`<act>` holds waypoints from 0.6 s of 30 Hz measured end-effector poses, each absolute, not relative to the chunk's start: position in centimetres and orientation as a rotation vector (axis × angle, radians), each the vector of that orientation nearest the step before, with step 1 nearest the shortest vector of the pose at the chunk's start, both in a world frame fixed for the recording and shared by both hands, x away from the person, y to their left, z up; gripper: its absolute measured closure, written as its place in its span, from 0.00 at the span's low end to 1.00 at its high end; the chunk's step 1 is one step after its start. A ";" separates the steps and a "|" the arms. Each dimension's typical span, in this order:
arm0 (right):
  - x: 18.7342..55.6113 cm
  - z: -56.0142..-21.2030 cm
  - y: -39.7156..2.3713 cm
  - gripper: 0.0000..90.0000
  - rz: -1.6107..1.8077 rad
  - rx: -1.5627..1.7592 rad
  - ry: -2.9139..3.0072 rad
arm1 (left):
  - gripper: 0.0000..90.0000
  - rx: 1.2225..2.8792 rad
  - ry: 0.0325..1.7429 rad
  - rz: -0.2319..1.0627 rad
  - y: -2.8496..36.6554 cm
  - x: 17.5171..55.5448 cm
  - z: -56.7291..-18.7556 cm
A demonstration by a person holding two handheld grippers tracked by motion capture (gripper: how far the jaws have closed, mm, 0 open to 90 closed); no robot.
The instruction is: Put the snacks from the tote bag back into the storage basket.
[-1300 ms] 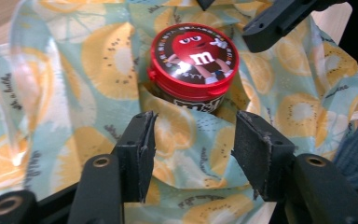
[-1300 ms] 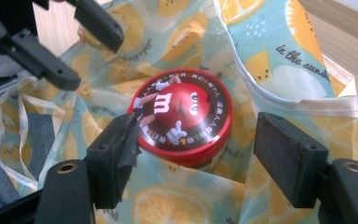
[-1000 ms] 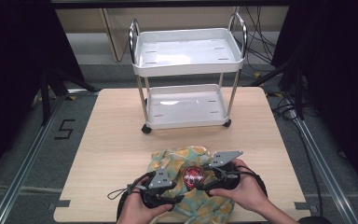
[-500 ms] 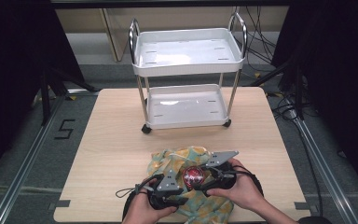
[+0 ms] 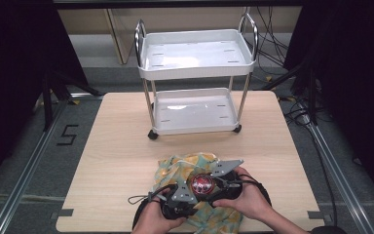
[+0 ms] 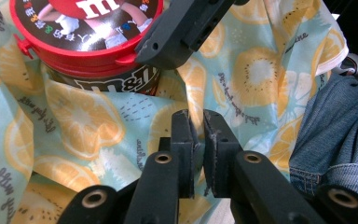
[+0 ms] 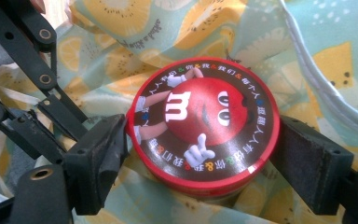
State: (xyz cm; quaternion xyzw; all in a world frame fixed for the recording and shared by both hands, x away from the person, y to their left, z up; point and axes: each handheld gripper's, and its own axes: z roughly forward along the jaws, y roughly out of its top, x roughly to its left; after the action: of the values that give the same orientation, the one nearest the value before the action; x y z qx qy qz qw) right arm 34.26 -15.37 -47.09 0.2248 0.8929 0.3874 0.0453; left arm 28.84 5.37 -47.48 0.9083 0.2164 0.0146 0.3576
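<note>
At the bench's near edge, your left hand-held gripper [image 6: 196, 140] has just been closing and now pinches a fold of the soft, floppy lemon-print cloth [image 6: 88, 121]. Just beyond, your right hand-held gripper [image 7: 200, 158] clamps the candy tub [image 7: 203, 123] at its rigid red lid rim: probably light, smooth, slippery.

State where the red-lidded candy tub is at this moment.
In the high view, the candy tub stands on the lemon-print cloth at the table's near edge, clamped between the right gripper's jaws.
</note>
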 end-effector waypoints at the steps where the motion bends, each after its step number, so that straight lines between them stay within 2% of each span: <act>1: 34.1 -47.1 -15.3 0.23 1.188 0.715 2.723 | 0.92 2.333 0.571 0.036 5.3 28.8 -47.5; 5: 34.1 -47.4 -15.0 0.23 1.175 0.697 2.719 | 0.92 2.375 0.529 0.048 5.5 28.9 -47.4; 6: 34.1 -47.6 -14.9 0.23 1.187 0.688 2.711 | 0.92 2.334 0.570 0.040 5.3 28.7 -47.5; 18: 34.1 -48.2 -14.8 0.25 1.178 0.683 2.696 | 0.91 2.356 0.550 0.032 5.1 28.6 -47.8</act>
State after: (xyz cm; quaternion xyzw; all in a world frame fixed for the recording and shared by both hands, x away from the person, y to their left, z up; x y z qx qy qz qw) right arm 34.09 -14.76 -48.21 0.2257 0.8910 0.3893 0.0607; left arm 28.65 5.10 -47.85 0.9111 0.2125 0.0125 0.3531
